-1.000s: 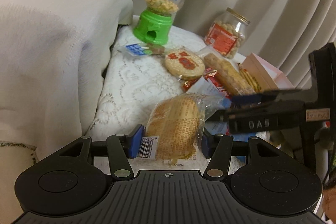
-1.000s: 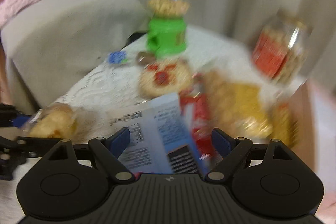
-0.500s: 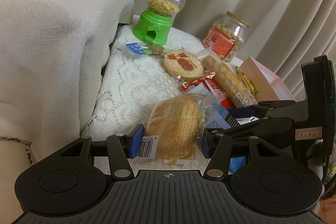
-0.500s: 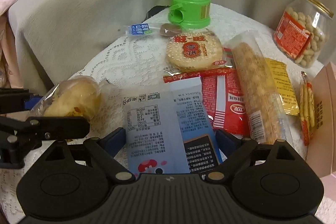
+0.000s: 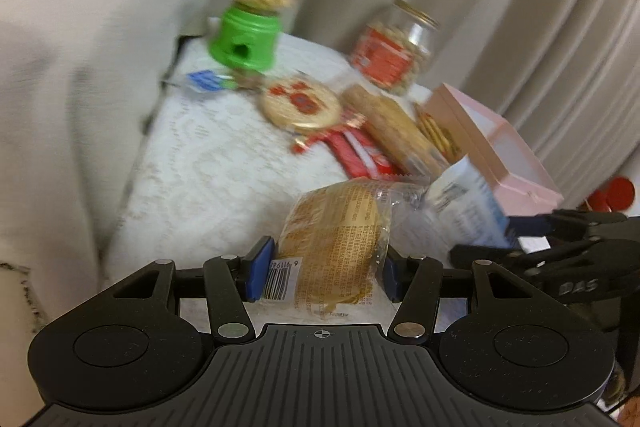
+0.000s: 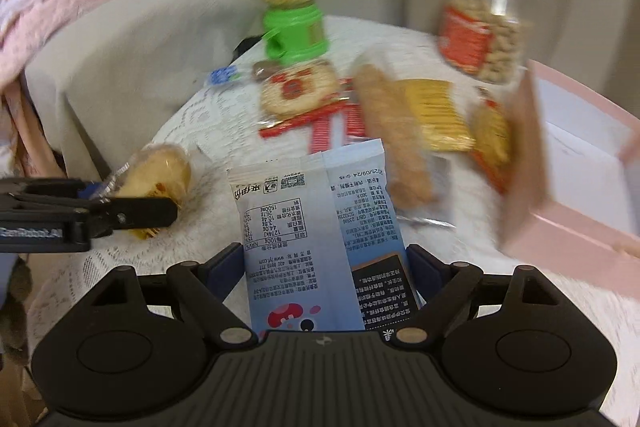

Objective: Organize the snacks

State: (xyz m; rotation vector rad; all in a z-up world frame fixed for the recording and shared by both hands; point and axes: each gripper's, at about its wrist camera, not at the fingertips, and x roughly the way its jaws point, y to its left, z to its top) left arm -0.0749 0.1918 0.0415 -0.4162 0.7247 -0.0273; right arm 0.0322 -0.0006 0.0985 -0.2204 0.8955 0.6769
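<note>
My left gripper [image 5: 322, 271] is shut on a wrapped bread bun [image 5: 340, 239], held above the lace-covered table [image 5: 224, 163]; the bun also shows in the right wrist view [image 6: 158, 173]. My right gripper [image 6: 320, 267] is shut on a light blue snack packet [image 6: 316, 231], lifted off the table; it also shows in the left wrist view [image 5: 464, 203]. Other snacks lie ahead: a round rice cracker [image 6: 298, 89], red packets [image 6: 328, 123], a long clear tube of biscuits [image 6: 390, 131], a yellow packet [image 6: 434, 115].
An open pink box [image 6: 576, 163] sits at the right edge of the table. A green candy dispenser [image 6: 294, 23] and a glass jar of nuts [image 6: 486, 27] stand at the back. A beige sofa arm [image 5: 72, 75] rises on the left. Curtains hang behind.
Both grippers have lifted and shifted right with their snacks. The blue packet is now raised off the table and closer to the pink box.
</note>
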